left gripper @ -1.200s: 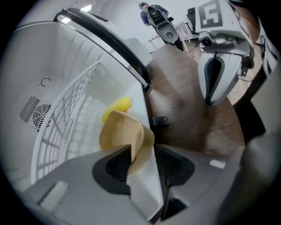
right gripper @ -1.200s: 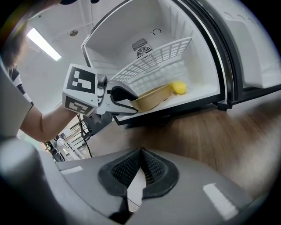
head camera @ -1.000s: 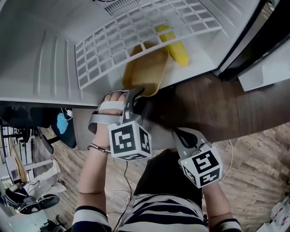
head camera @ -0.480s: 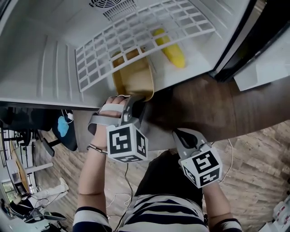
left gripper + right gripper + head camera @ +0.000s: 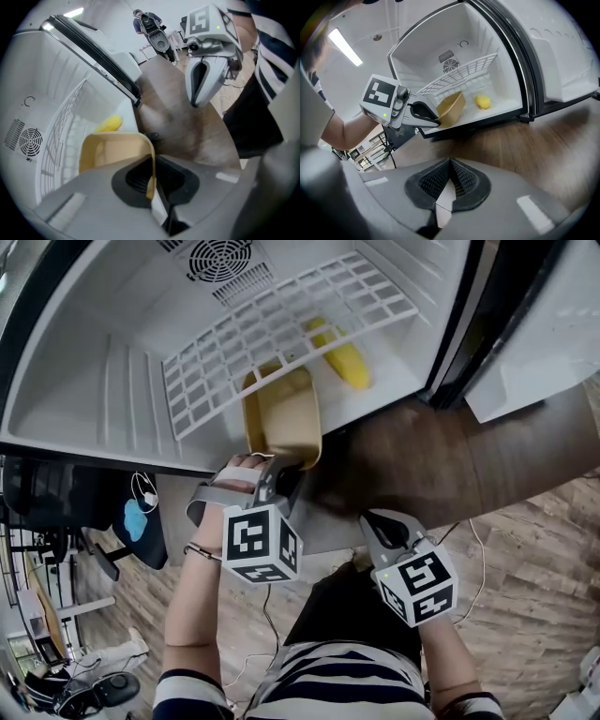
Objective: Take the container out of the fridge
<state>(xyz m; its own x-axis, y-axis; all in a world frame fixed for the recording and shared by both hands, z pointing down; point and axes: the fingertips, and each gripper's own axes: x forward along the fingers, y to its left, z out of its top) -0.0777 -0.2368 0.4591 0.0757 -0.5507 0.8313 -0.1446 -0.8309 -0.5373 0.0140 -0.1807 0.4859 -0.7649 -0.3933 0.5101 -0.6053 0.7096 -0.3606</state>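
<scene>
Inspector: Wood-grain tabletop (image 5: 422, 465) is noted in front of the open fridge (image 5: 94, 399). How far is the removal judged to have got?

Technician: Roughly halfway, by estimate. The grasp is made. The left gripper (image 5: 284, 468) is closed on the near rim of the container (image 5: 281, 418), a tan open tray. In the left gripper view, one jaw is seen inside the rim wall and one outside it. The near end of the container is located at the front lip of the fridge floor. Most of its body lies inside, under the white wire shelf (image 5: 281, 324). In the right gripper view it appears tilted, with the near end raised. Withdrawal over the lip and clear of the cabinet is left to be done. A yellow item (image 5: 342, 357) is seen further in, near the far right corner of the container but apart from it. The fan grille (image 5: 220, 259) is set in the back wall.

Inspector: How are the hands posed?

Technician: The right gripper (image 5: 380, 521) is held low, close to the torso and well apart from the container. Its jaws are pressed together with nothing between them. The left hand (image 5: 230, 474) is extended forward, with the forearm directed at the fridge opening and the gripper pointed inward.
</scene>
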